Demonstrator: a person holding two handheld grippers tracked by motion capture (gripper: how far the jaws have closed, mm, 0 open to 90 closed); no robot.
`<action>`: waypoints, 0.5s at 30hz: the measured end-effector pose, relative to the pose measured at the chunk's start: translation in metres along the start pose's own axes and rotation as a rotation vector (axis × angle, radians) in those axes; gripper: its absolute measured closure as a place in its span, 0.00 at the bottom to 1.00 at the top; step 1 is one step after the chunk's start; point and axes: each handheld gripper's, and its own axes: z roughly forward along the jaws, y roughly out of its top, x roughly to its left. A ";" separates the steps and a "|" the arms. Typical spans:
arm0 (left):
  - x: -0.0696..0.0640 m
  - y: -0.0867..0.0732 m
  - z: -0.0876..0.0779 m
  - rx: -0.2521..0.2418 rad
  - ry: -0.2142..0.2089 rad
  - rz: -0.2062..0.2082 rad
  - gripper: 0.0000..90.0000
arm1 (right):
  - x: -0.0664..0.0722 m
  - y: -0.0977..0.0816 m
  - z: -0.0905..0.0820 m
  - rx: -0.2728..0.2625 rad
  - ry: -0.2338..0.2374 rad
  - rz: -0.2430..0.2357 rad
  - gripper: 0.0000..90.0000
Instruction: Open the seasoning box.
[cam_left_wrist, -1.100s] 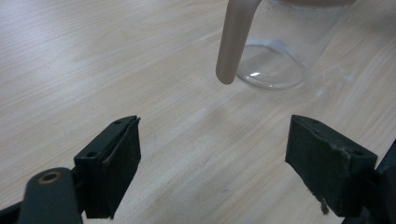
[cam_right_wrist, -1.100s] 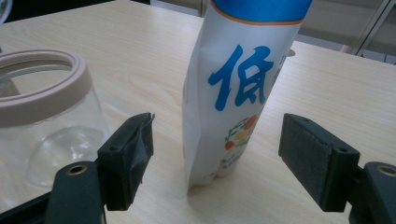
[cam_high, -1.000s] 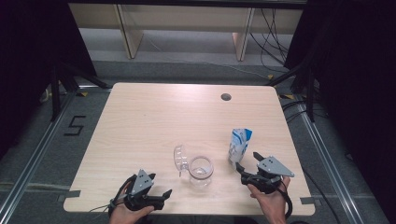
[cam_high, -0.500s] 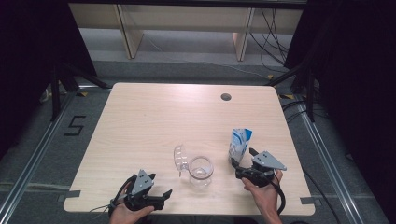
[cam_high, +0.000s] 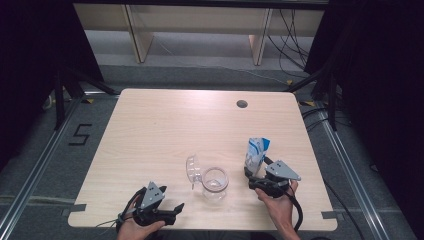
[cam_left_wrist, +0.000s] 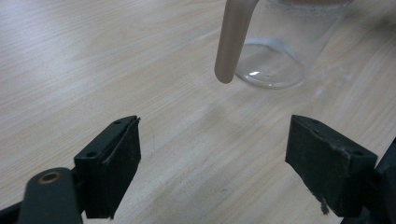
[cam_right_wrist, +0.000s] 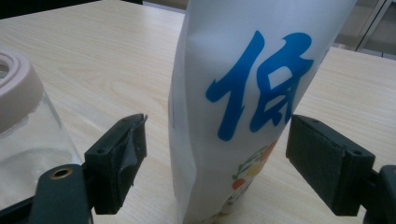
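A white pouch with blue print stands upright at the front right of the table. My right gripper reaches its base from the front. In the right gripper view the pouch stands between the black pads, with a gap on the left side. The right gripper is open and its jaws have just been opening a little. A clear glass jar with its hinged lid swung open sits front centre. My left gripper rests open near the front edge, with the jar ahead of it and nothing between its pads.
The light wooden table has a dark round hole near its far edge. A beige lid strap hangs beside the jar. Shelving and cables lie beyond the table, and a "5" mark is on the floor at left.
The right gripper has moved left and a little down, so its jaws now stand on either side of the pouch's base. The left gripper has stayed put.
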 end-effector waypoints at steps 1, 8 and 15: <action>0.000 0.000 0.000 -0.003 -0.002 -0.004 0.19 | 0.000 0.000 0.000 0.001 0.000 0.008 0.23; 0.000 0.000 0.001 -0.006 -0.006 -0.008 0.19 | -0.002 -0.001 0.005 -0.019 -0.022 0.021 0.23; -0.001 0.000 0.001 -0.004 -0.003 -0.020 0.19 | -0.004 -0.001 0.010 -0.014 -0.013 0.032 0.24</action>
